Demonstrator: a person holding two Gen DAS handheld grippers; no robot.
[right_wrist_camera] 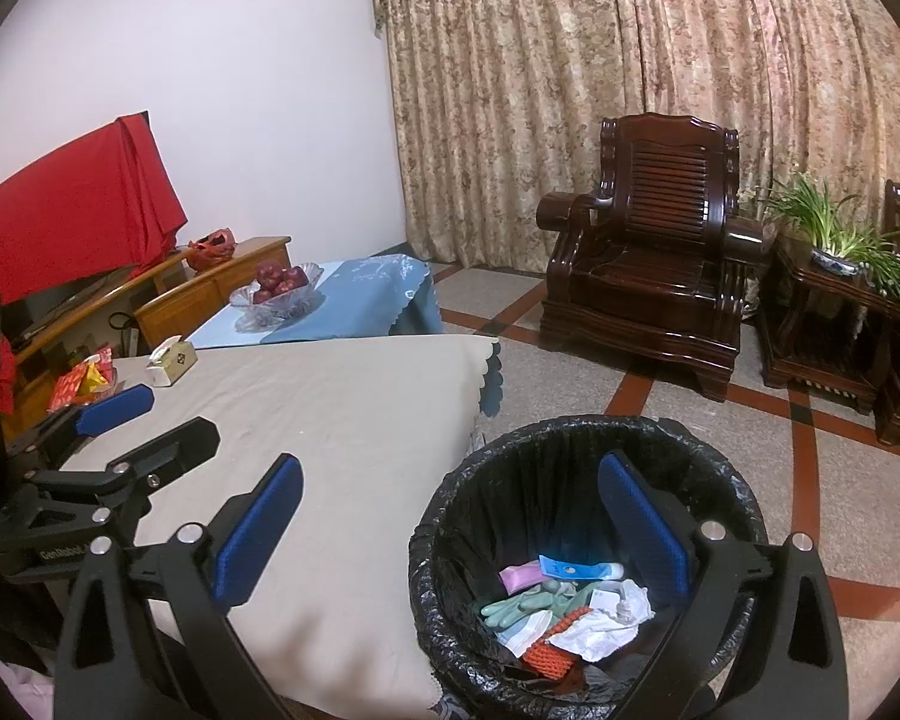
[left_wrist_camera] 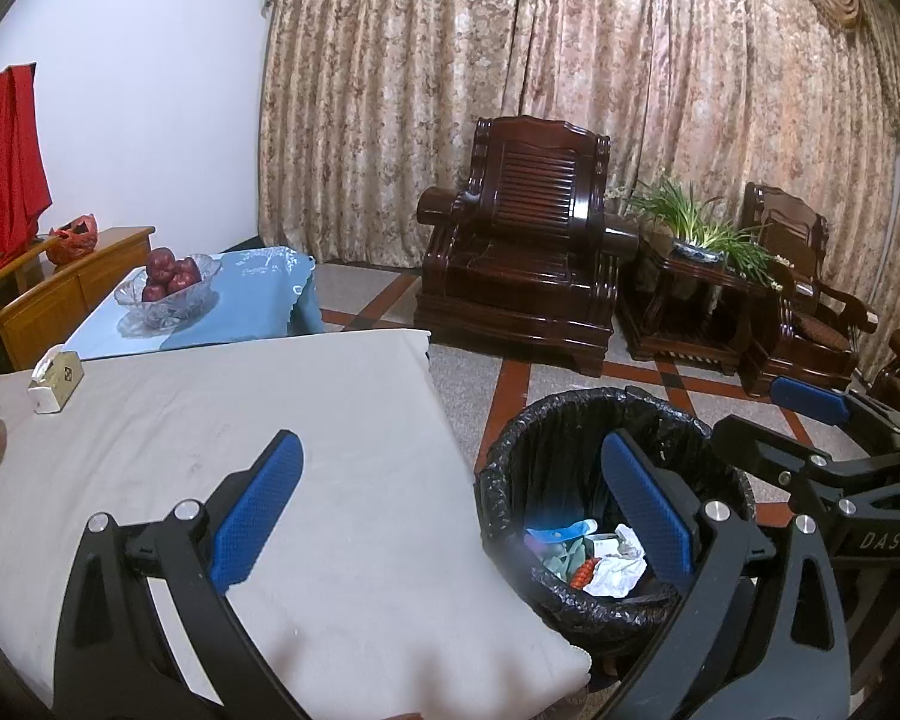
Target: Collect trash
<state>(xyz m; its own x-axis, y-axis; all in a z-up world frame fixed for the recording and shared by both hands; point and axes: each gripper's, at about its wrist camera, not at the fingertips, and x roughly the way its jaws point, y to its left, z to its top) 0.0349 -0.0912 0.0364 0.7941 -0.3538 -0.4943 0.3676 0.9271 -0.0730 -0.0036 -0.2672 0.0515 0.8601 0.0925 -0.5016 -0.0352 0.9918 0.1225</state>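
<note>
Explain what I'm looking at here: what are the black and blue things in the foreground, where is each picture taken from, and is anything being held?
A person carries two hand-held tongs, each with a camera looking along its blue-padded fingers. One picture is from the left tongs, the other from the right tongs. Both are open and hold nothing. Beside the cloth-covered table stands a bin lined with a black bag, already holding crumpled paper, gloves and wrappers. On the table, a tissue box sits at the far edge.

We hold both grippers side by side, level and pointing forward. Our left gripper (left_wrist_camera: 453, 513) has its blue-padded fingers spread wide and empty; our right gripper (right_wrist_camera: 450, 531), just beside it, gapes equally wide, gripping nothing.
</note>
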